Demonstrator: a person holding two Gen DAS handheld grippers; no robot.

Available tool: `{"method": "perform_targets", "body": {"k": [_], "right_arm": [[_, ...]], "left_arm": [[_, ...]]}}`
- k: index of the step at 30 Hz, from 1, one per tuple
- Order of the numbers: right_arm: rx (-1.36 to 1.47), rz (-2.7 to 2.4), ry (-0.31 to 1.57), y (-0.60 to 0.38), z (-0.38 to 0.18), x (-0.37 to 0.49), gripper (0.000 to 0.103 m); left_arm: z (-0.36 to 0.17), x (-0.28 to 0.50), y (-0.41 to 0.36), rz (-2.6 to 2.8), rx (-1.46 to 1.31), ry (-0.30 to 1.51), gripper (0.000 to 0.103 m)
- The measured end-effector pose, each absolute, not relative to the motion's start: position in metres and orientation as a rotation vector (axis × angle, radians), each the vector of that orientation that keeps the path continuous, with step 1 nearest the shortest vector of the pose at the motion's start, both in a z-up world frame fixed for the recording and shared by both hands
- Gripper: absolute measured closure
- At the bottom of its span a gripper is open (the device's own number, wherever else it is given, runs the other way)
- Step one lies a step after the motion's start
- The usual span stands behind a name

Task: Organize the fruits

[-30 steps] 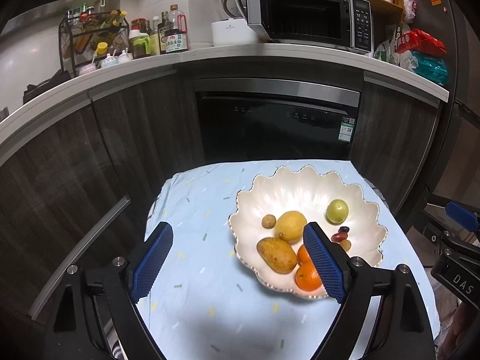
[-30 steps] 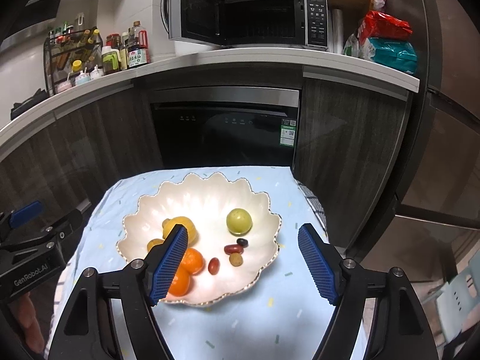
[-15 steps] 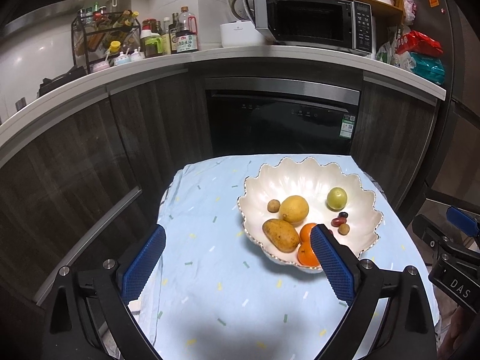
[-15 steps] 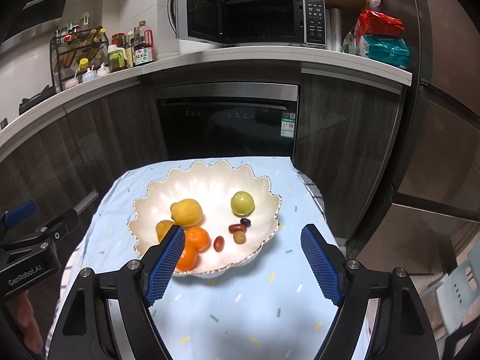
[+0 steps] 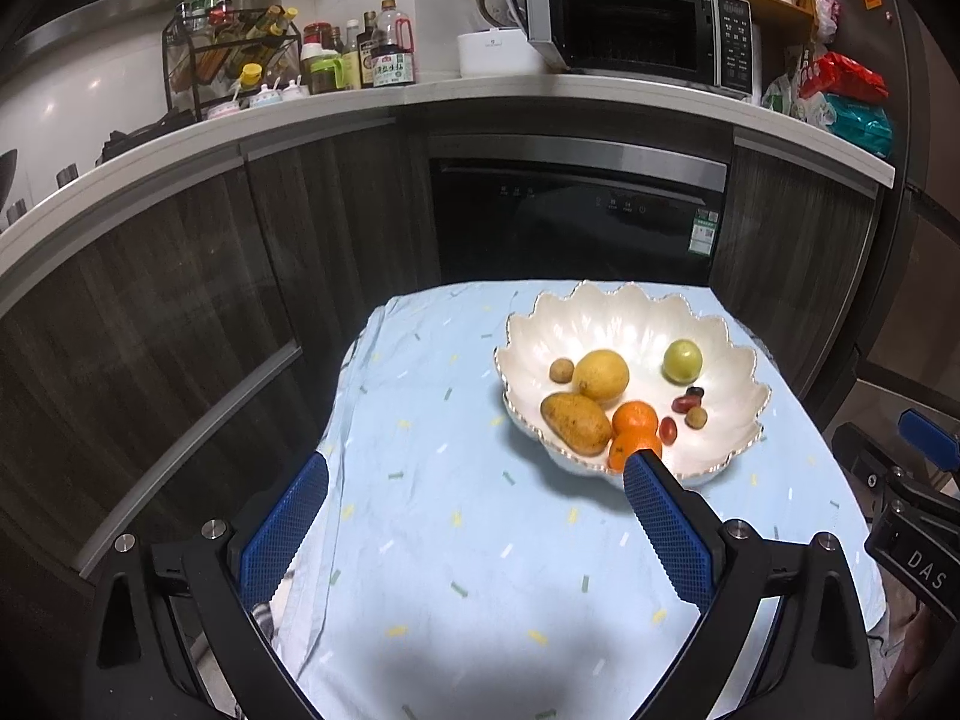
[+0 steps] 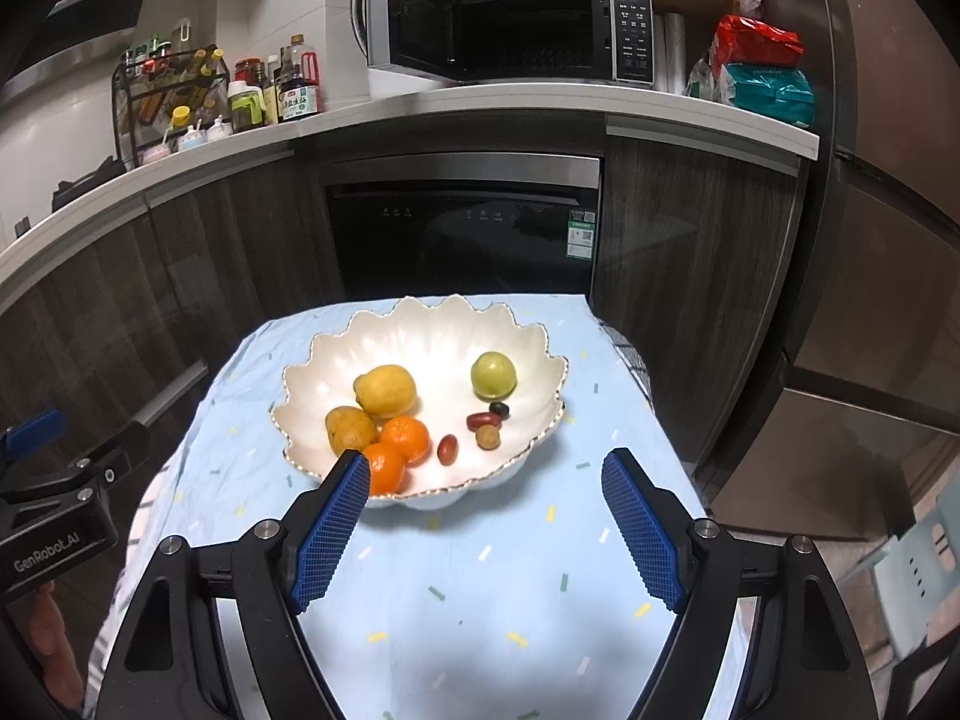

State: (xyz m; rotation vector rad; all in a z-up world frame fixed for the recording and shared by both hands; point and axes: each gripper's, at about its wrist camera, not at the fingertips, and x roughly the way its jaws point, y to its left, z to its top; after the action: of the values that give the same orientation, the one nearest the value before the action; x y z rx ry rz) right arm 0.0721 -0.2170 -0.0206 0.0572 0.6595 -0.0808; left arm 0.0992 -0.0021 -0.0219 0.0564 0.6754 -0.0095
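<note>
L gripper (image 5: 474, 471) jaws spread wide, just been opening, nothing btwn them. R gripper (image 6: 485, 467) also open, empty. Both over the blue cloth (image 5: 456, 546), short of the bowl (image 6: 420, 330). Fruit all in the bowl (lemon (image 6: 385, 389), 2 oranges, green one (image 6: 493, 375), small bits). Microwave (image 6: 540, 30) behind, door open.

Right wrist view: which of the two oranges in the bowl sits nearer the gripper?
The front orange, at the bowl's near rim just past the right gripper's left fingertip. The other orange lies behind it, toward the lemon.
</note>
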Motion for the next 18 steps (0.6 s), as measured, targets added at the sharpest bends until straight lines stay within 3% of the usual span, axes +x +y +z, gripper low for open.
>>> {"method": "perform_targets", "body": {"k": [18], "right_arm": [[0.055, -0.076, 0.646, -0.208, -0.032, 0.039, 0.023]], "left_arm": [[-0.036, 0.062, 0.011, 0.027, 0.039, 0.67, 0.002]]}}
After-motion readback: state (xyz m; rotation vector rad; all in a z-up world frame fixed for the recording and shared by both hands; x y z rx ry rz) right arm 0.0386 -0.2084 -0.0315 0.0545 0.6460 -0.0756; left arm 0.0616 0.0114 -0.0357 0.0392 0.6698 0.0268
